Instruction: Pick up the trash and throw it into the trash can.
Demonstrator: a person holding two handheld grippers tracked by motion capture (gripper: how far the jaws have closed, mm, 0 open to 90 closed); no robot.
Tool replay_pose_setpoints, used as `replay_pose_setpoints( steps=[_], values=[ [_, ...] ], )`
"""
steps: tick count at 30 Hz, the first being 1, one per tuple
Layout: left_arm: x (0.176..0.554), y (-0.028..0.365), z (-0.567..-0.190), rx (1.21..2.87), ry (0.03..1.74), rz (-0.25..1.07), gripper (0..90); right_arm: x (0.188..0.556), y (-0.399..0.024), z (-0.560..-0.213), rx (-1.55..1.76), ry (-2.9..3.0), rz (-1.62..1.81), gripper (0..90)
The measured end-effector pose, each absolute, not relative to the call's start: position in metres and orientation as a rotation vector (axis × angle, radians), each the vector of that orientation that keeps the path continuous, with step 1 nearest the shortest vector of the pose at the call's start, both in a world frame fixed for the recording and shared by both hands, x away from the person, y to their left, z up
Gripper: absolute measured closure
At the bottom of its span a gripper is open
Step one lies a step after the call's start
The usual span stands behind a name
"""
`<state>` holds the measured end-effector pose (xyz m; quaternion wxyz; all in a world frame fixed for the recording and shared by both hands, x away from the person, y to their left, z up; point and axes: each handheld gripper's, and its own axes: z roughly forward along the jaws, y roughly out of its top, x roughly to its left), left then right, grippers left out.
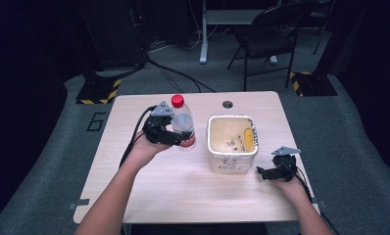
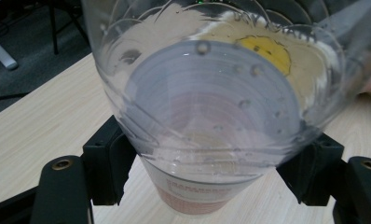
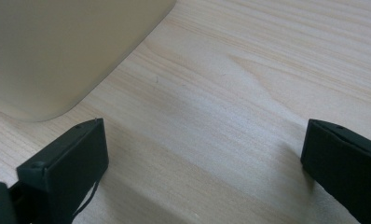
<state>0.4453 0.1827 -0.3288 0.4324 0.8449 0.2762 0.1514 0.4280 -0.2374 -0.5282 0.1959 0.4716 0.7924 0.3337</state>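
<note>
Overhead light falls brightly on the pale bench [image 1: 183,191] while the room around it sinks into near-black. Close to the left gripper's camera, the clear bottle [image 2: 211,107] is soft and glary. The right gripper's fingers [image 3: 67,163] cast faint shadows beside them.

A dim lab: grey carpet, floor cables [image 1: 176,73], hazard-striped stand feet [image 1: 99,92], folding chair [image 1: 271,36]

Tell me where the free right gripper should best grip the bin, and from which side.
Probably the bin's near right wall at the rim, from above: its top is open and that wall faces the right gripper, whose jaws stand open beside it. The left gripper holds the bottle.
</note>
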Motion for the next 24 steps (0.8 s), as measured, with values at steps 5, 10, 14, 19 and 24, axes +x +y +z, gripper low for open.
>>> replay_pose_setpoints(
  steps=[5, 10, 14, 19, 24],
  values=[
    [0.446, 0.178, -0.322, 2.109, 0.67, 0.379, 27.1, 0.428, -0.237, -0.528, 1.321, 2.22, 0.935, 0.0],
    [0.446, 0.172, -0.315, 2.11, 0.653, 0.383, 27.1, 0.428, -0.237, -0.528, 1.321, 2.22, 0.934, 0.0],
    [0.447, 0.165, -0.312, 2.106, 0.636, 0.378, 27.1, 0.428, -0.237, -0.528, 1.321, 2.22, 0.935, 0.0],
    [0.449, 0.155, -0.308, 2.112, 0.616, 0.37, 27.2, 0.428, -0.237, -0.528, 1.321, 2.22, 0.935, 0.0],
    [0.45, 0.147, -0.303, 2.112, 0.601, 0.369, 27.2, 0.428, -0.238, -0.528, 1.317, 2.22, 0.935, 0.0]
  ],
)
